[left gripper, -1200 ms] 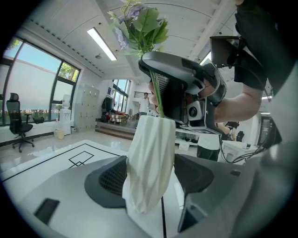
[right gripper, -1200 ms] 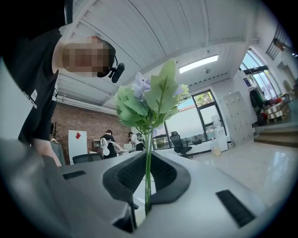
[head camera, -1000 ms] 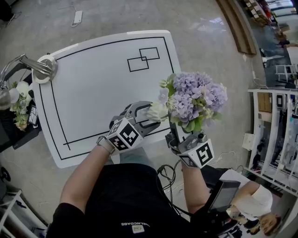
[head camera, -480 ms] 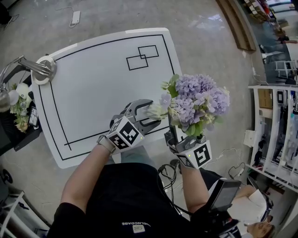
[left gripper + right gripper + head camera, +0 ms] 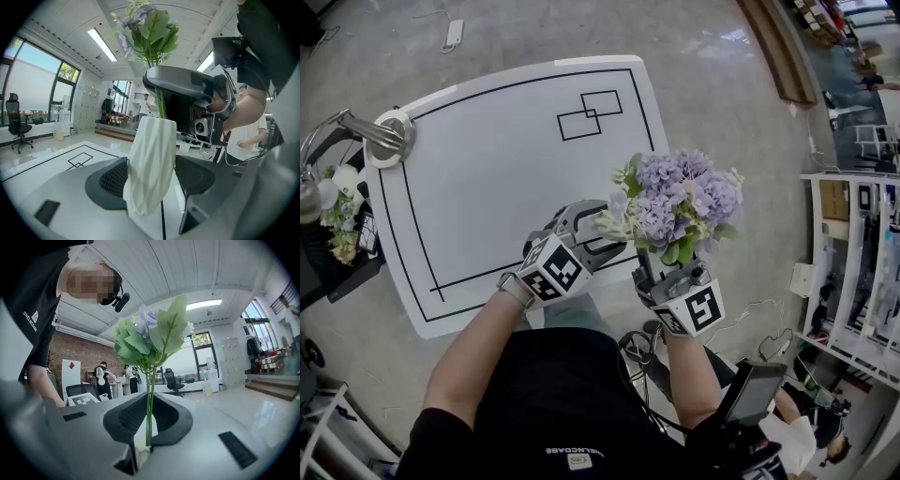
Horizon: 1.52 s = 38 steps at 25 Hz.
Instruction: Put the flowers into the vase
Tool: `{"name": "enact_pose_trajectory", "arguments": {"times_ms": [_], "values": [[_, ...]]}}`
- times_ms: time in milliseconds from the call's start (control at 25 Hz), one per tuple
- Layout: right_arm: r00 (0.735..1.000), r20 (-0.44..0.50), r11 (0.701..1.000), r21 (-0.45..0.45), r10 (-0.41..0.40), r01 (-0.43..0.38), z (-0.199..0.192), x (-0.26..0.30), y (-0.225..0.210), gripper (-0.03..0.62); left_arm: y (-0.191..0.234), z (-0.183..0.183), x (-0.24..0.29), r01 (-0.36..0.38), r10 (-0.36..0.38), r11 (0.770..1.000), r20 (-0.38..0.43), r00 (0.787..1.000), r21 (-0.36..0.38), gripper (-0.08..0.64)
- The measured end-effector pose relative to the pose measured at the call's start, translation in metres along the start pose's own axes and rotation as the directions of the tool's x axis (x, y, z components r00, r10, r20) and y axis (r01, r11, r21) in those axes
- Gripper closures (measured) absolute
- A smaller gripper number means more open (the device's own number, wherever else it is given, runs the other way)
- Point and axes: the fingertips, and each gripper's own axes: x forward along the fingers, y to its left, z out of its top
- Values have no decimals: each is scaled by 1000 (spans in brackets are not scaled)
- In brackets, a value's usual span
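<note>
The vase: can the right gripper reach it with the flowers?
Probably yes. The vase stands between the left gripper's jaws, right beside the right gripper, which is shut on the stems of the flowers. Nothing lies between them, and the stems seem to be at its mouth.

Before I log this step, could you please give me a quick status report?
Left gripper shut on white vase. Right gripper shut on flower stems. Stems at vase mouth, blooms above. Nothing seen blocking.
</note>
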Motion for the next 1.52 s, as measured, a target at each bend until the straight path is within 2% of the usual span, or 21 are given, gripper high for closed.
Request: {"name": "enact_pose_trajectory", "arguments": {"times_ms": [320,520,680,1000,1360,1520], "values": [[995,-102,1000,12,-3,4,-25,-10,4,564,1,-1,-1,-1,1,1000,4,1000,0,252],[988,-155,1000,11,-3,4,-37,-18,6,489,0,-1,0,0,0,1000,6,1000,-3,252],[982,-188,1000,2,1,-1,-45,-24,11,460,0,-3,-2,2,-2,1000,8,1000,-1,252],[979,-198,999,-18,-49,46,-46,-33,7,415,-4,-2,-3,18,-18,1000,7,1000,0,252],[974,-205,995,12,-95,100,-51,-44,6,406,-13,-9,-16,51,-50,999,-17,999,1,252],[970,-222,993,37,-100,111,-52,-47,7,380,-16,-12,-21,54,-54,999,-25,998,-2,252]]}}
